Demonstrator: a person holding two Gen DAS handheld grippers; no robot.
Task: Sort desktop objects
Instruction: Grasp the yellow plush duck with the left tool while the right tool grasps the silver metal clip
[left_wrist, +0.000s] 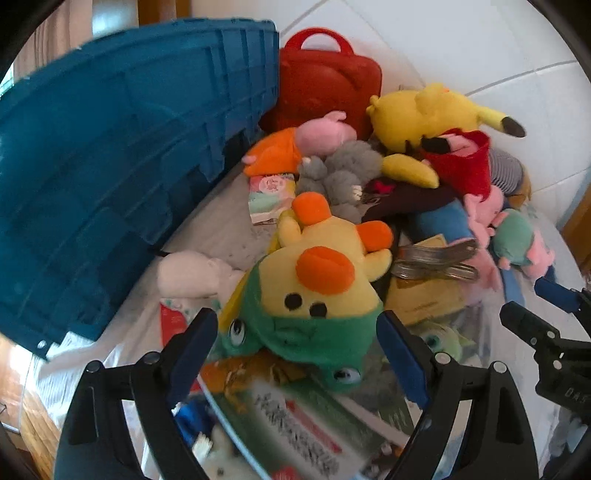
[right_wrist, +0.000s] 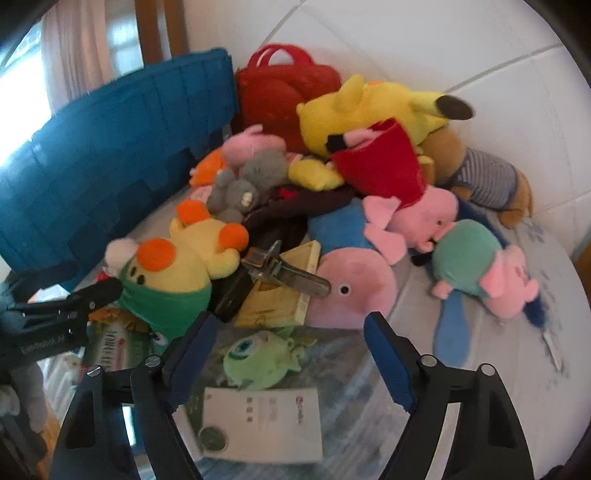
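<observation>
A heap of soft toys and small items lies on a white cloth. My left gripper stands open over a yellow duck plush with a green scarf. The plush sits between the blue pads, and no clear squeeze shows. My right gripper is open above a small green one-eyed plush, which lies on the cloth between its fingers. A white card lies just below that plush. The right gripper shows at the right edge of the left wrist view. The left gripper shows at the left edge of the right wrist view.
A blue plastic crate stands at the left, a red carry case behind it. The heap holds a yellow plush, pink pig plushes, a grey plush, metal tongs on a yellow box, and a green booklet.
</observation>
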